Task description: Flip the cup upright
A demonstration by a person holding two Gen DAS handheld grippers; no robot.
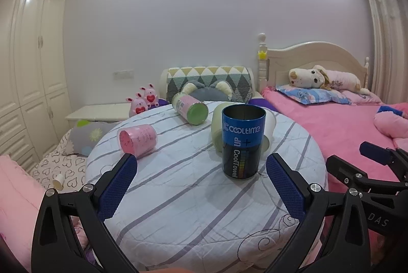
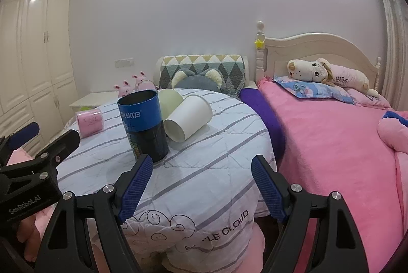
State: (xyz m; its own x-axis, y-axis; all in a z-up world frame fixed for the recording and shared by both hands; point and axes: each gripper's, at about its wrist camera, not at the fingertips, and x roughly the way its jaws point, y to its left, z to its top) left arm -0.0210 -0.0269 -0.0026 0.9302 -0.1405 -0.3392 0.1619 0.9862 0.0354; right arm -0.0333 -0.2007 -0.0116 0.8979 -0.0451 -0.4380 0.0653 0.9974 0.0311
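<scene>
While the blue can (image 1: pixel 243 141) stands upright, open end up, the white cup (image 2: pixel 189 117) lies on its side just behind it on the round bench (image 1: pixel 193 199)

Both tools are low at the near edge of the bench and empty: the left hand-held gripper (image 1: pixel 200 186) has its jaws spread wide, and the right hand-held gripper (image 2: pixel 201 187) also. The white cup lies ahead and a little left of the right one, its long axis about level and its open mouth turned toward this gripper, with a pale green cup (image 2: pixel 170 103) touching it behind. From the left side the blue can hides most of it, so I judge the right one has the freer way. A pink cup (image 1: pixel 137 139) and a green cup (image 1: pixel 190 108) also lie on their sides farther left
</scene>
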